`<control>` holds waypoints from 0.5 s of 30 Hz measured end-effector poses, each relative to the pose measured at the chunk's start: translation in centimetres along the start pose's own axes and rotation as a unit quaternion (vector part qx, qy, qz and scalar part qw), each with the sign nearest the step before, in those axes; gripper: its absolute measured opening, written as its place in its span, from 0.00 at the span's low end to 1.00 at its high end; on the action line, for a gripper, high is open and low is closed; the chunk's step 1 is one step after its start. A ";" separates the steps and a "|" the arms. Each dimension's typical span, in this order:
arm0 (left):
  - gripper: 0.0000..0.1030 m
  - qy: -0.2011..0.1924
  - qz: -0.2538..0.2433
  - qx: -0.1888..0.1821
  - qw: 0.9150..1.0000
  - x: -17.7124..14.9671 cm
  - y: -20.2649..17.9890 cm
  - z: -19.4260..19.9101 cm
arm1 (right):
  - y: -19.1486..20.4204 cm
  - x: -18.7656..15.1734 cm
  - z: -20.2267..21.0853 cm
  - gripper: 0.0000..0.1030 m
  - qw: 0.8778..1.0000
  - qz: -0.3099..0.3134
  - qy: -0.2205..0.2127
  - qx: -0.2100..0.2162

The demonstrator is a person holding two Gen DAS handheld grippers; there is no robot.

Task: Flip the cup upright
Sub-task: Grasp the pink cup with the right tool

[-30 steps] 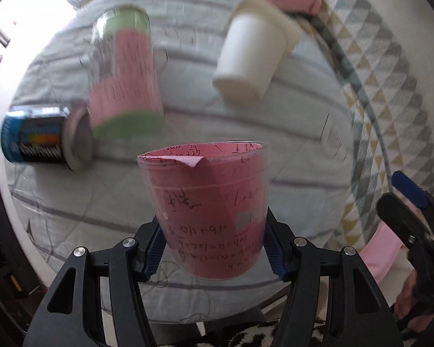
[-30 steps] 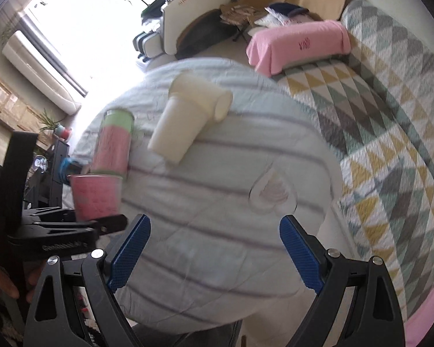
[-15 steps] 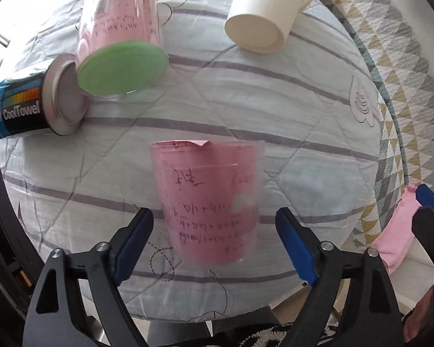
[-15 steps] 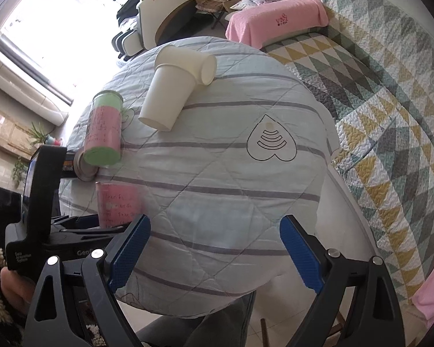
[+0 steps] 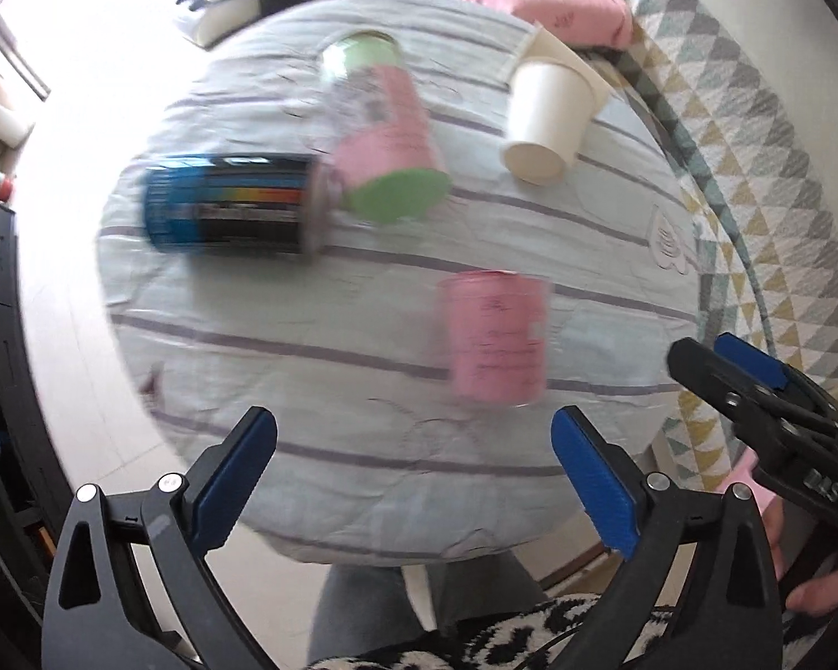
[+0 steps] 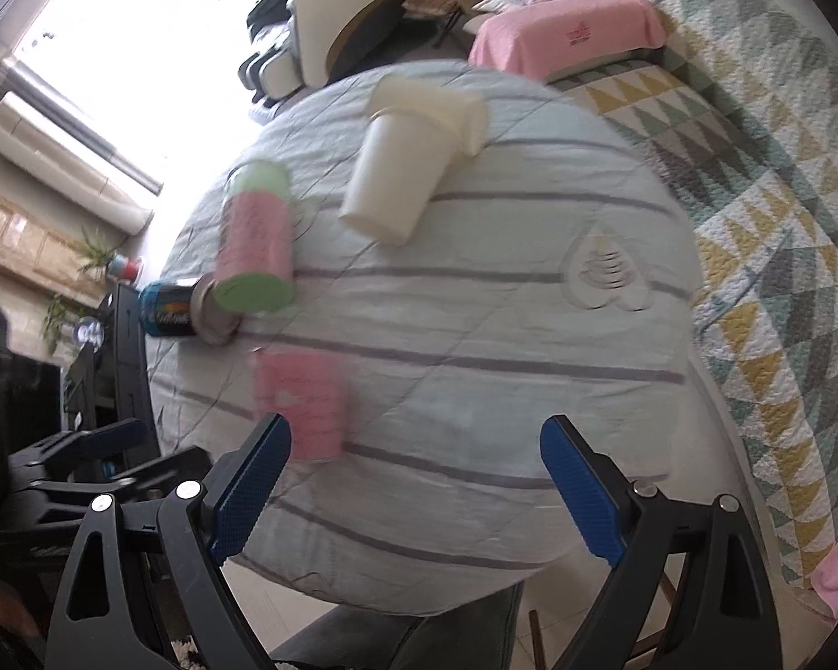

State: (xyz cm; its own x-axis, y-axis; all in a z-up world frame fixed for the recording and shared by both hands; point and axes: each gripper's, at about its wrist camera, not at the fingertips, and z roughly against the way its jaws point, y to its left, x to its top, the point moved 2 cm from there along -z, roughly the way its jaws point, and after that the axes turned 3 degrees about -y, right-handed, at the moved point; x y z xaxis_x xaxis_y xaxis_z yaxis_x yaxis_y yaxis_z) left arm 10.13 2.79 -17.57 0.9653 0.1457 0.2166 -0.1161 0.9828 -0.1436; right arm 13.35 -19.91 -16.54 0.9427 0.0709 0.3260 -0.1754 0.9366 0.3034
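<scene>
The pink cup (image 5: pixel 494 338) is being left upright on the counter (image 5: pixel 285 379), near the can (image 5: pixel 232 212), with both tongs (image 5: pixel 413 474) (image 6: pixel 416 483) released since no support is needed.

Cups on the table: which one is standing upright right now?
The short pink cup nearest the left gripper stands upright. The white paper cup and the taller pink-and-green cup both lie on their sides farther back.

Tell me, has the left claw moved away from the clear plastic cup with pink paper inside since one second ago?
Yes. The left claw released the clear pink-lined plastic cup and drew back; the cup stands upright on the round table.
</scene>
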 end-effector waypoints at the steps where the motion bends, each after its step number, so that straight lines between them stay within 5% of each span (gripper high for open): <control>1: 0.97 -0.005 0.001 0.004 1.000 -0.1 0.5 0.2 | 0.6 -0.1 -0.4 0.90 1.000 0.002 0.005 0.004; 15: 0.97 -0.017 0.029 0.029 0.999 -1.9 6.5 -0.1 | 5.5 -0.9 -9.2 0.90 0.997 -0.028 0.074 0.016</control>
State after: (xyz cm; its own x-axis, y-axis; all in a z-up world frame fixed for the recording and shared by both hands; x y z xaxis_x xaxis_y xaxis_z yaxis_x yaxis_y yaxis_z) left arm 7.57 8.85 -18.98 0.9481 0.2054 0.2426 -0.1860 0.9774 -0.1003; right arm 14.19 -11.65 -23.44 0.9824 0.0714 0.1725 -0.1285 0.9289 0.3474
